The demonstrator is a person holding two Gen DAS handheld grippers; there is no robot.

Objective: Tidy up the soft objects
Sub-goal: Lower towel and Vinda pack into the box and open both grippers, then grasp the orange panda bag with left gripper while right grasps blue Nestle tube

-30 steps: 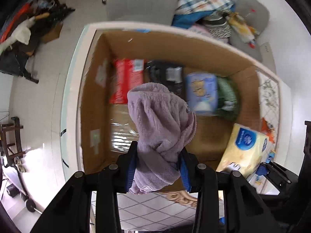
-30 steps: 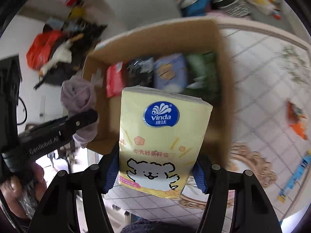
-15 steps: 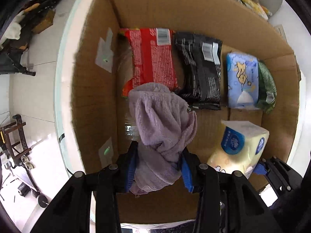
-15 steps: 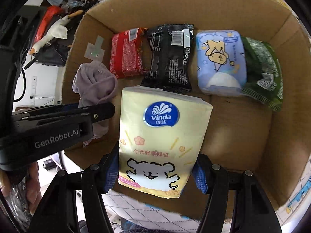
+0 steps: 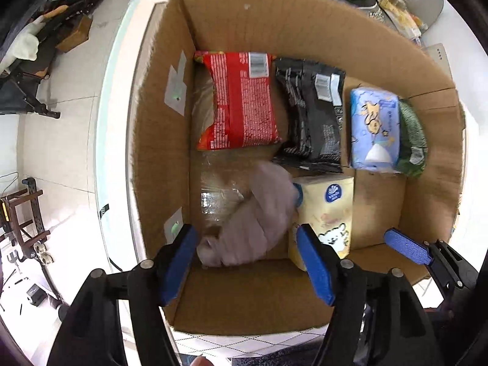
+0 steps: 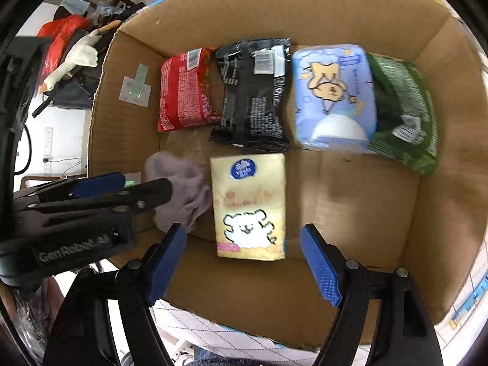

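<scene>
Both loads have left the jaws since half a second ago: the lilac towel (image 5: 259,213) and the yellow tissue pack (image 6: 248,206) now lie side by side on the floor of the cardboard box (image 5: 274,27), touching, in front of its back row of packets. Those two look stowed; whether more remains outside cannot be told. Left gripper (image 5: 247,265) and right gripper (image 6: 244,263) hover over the box's near wall, jaws spread wide, holding nothing.
</scene>
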